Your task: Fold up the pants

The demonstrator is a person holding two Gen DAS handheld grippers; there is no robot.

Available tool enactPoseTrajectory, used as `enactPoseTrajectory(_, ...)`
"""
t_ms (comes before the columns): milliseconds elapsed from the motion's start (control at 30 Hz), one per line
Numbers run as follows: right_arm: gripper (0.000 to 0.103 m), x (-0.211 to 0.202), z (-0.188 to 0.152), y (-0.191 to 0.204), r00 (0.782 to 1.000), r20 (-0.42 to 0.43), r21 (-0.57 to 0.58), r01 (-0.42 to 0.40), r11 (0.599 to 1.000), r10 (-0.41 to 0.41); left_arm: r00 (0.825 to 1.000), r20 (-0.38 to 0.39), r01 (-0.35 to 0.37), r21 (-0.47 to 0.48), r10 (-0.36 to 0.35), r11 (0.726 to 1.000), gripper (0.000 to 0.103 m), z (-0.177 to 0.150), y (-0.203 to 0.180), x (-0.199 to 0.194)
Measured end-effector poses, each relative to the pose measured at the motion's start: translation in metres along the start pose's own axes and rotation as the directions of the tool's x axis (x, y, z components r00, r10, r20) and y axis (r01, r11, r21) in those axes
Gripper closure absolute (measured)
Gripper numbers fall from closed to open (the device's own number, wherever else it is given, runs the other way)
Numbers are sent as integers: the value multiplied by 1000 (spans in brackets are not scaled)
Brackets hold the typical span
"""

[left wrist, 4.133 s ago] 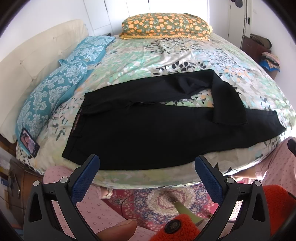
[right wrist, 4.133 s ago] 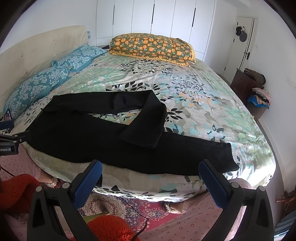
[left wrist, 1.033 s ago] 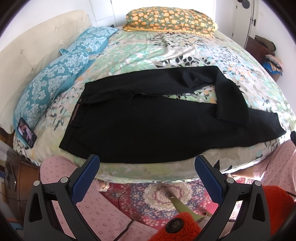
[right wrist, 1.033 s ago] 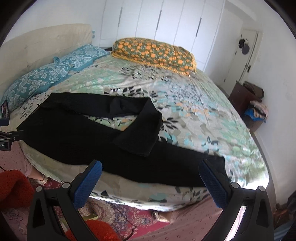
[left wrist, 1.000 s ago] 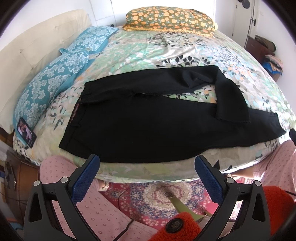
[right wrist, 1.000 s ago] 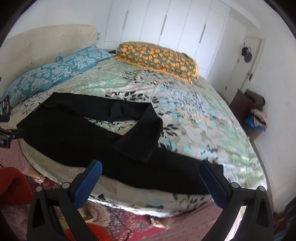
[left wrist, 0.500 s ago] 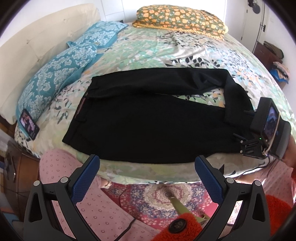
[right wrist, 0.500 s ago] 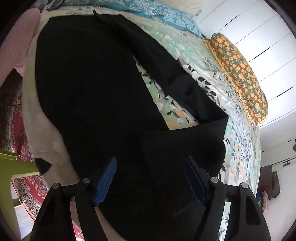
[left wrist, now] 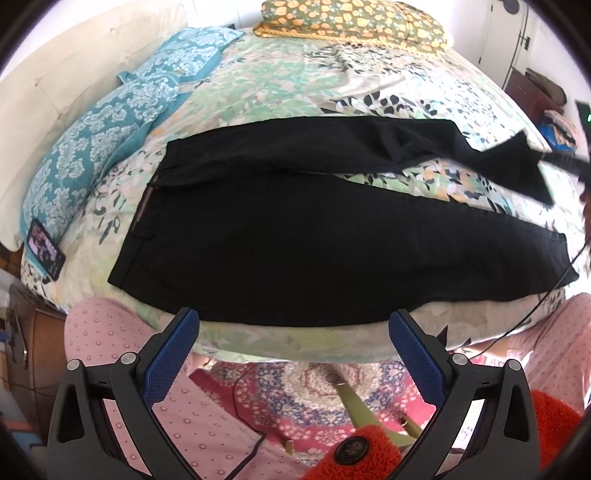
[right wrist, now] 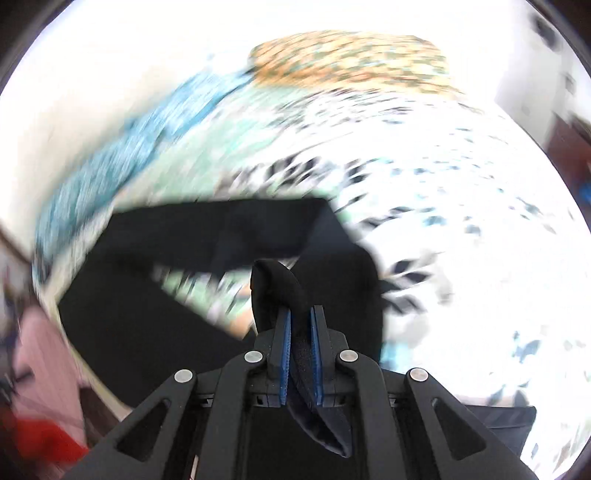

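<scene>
Black pants [left wrist: 295, 236] lie across the near edge of the bed, waistband at the left, near leg stretched to the right. The far leg is pulled up off the bed at the right. My right gripper [right wrist: 299, 314] is shut on the hem of that far leg [right wrist: 280, 288], and shows at the right edge of the left wrist view [left wrist: 561, 158] holding the lifted hem [left wrist: 517, 166]. The right wrist view is blurred by motion. My left gripper [left wrist: 291, 328] is open and empty, just off the bed's near edge.
The floral bedspread [left wrist: 332, 74] covers the bed. Blue pillows [left wrist: 103, 136] lie at the left, an orange-patterned pillow [left wrist: 351, 18] at the far end. A phone [left wrist: 46, 251] rests on the left corner. A patterned rug [left wrist: 295, 391] and my pink-clad legs are below.
My right gripper has closed on the folded-over end of the far pant leg and lifted it off the bed to the right. My left gripper stayed open at the bed's near edge.
</scene>
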State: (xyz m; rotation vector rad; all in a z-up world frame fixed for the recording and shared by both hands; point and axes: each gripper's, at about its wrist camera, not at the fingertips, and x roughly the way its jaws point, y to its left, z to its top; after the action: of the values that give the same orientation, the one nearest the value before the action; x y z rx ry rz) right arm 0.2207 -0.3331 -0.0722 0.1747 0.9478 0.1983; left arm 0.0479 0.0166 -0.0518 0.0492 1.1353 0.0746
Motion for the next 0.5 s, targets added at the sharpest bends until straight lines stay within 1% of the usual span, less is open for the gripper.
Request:
enactPoseTrajectory(33, 93, -5, 10, -22, 1000, 16, 58, 7, 998, -8, 1000, -4, 3, 8, -3, 1000, 1, 1, -2, 1)
enactPoseTrajectory(100, 93, -4, 25, -58, 1000, 21, 173, 11, 985, -15, 1000, -6, 5, 33, -5, 999, 1, 3, -10, 3)
enactPoseTrajectory(167, 93, -1, 29, -96, 1000, 17, 313, -3, 950, -3, 1000, 0, 3, 54, -3, 999, 1, 5, -16, 2)
enactPoseTrajectory(233, 93, 8, 30, -123, 999, 11, 408, -34, 912, 33, 1000, 4, -6, 61, 6, 998, 1, 6, -18, 2)
enactPoseTrajectory(300, 93, 24, 33, -144, 996, -43, 435, -51, 899, 78, 1000, -5, -12, 53, 12, 999, 1, 9, -18, 5)
enactPoseTrajectory(367, 92, 41, 24, -153, 988, -101, 418, -62, 906, 113, 1000, -26, -14, 44, 15, 999, 1, 13, -18, 11)
enactPoseTrajectory(433, 91, 63, 13, -155, 973, -172, 390, -78, 918, 156, 999, -41, -15, 47, 17, 999, 1, 15, -21, 15)
enactPoseTrajectory(500, 91, 77, 2, -157, 960, -202, 388, -104, 916, 194, 999, -45, -18, 66, 21, 998, 1, 17, -26, 16)
